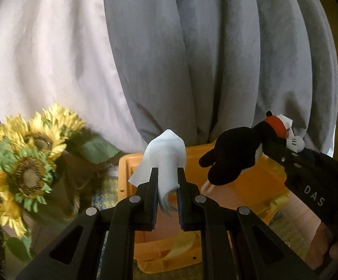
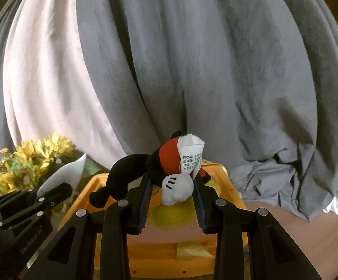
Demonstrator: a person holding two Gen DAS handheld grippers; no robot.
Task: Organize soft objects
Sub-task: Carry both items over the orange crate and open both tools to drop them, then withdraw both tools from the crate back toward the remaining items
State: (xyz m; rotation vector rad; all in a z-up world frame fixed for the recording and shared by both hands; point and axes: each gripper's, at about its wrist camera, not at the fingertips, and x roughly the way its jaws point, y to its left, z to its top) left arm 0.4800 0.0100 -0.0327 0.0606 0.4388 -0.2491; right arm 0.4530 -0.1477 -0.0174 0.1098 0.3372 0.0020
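My left gripper [image 1: 167, 175] is shut on a pale blue tissue [image 1: 164, 154] and holds it above the orange bin [image 1: 271, 177]. My right gripper [image 2: 172, 182] is shut on a black, red and white plush toy [image 2: 166, 163] with a white paper tag, held over the same orange bin [image 2: 229, 184]. In the left wrist view the plush toy [image 1: 229, 154] hangs at the right from the right gripper [image 1: 274, 140]. In the right wrist view the left gripper [image 2: 59, 190] with the tissue [image 2: 64, 175] is at the left. Yellow soft items [image 2: 171, 217] lie in the bin.
A bunch of artificial sunflowers [image 1: 24, 154] stands at the left, beside the bin. Grey curtains [image 1: 215, 58] and a white curtain [image 1: 40, 58] hang close behind. A grey cloth [image 2: 274, 182] lies bunched at the right on the wooden table [image 2: 308, 233].
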